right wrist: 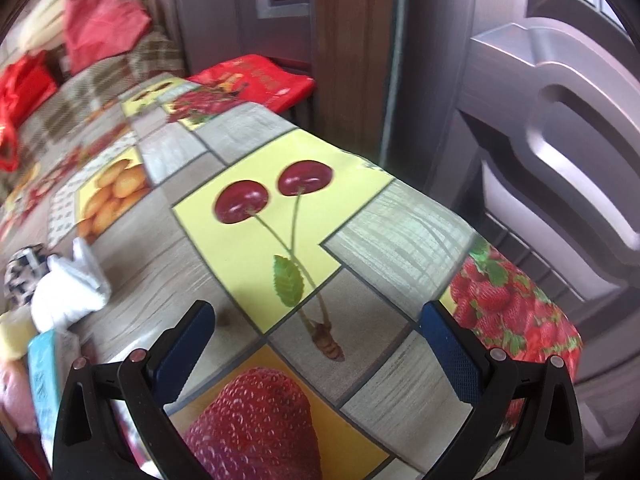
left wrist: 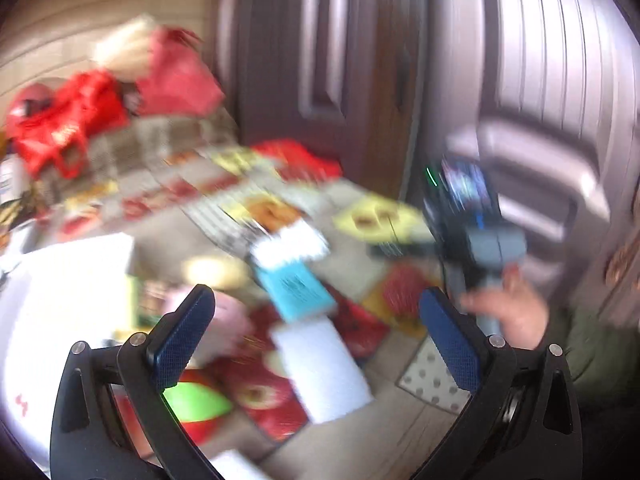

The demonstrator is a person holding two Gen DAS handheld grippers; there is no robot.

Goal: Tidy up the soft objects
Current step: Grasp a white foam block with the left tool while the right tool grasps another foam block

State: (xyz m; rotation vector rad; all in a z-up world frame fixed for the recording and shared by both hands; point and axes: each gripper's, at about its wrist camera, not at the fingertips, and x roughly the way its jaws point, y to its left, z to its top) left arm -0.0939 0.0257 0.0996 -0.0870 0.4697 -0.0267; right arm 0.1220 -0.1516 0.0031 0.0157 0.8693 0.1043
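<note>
Right wrist view looks along a table [right wrist: 408,216] covered in a fruit-print cloth, whose right edge curves down toward a grey panelled door [right wrist: 560,128] just beside it. The stretch of cloth ahead of the right gripper [right wrist: 320,344], with its cherry and strawberry panels, lies bare. That gripper's jaws are spread wide with nothing between them, low over the cloth. The soft things sit at the left border: a white cloth [right wrist: 72,292] bunched up, a black-and-white patterned piece [right wrist: 22,276] touching it behind, a pink soft item [right wrist: 14,392] and a light blue box [right wrist: 44,376] near the corner. Red bags [right wrist: 100,20] crowd the far end.

Left wrist view is heavily blurred. The left gripper [left wrist: 316,340] is likewise spread apart and empty, above the light blue box [left wrist: 296,288] and a white rectangular pad [left wrist: 324,372]. A white container [left wrist: 76,300] fills the left side. At right, a hand [left wrist: 512,312] in an olive sleeve grips the other tool's handle near the door.
</note>
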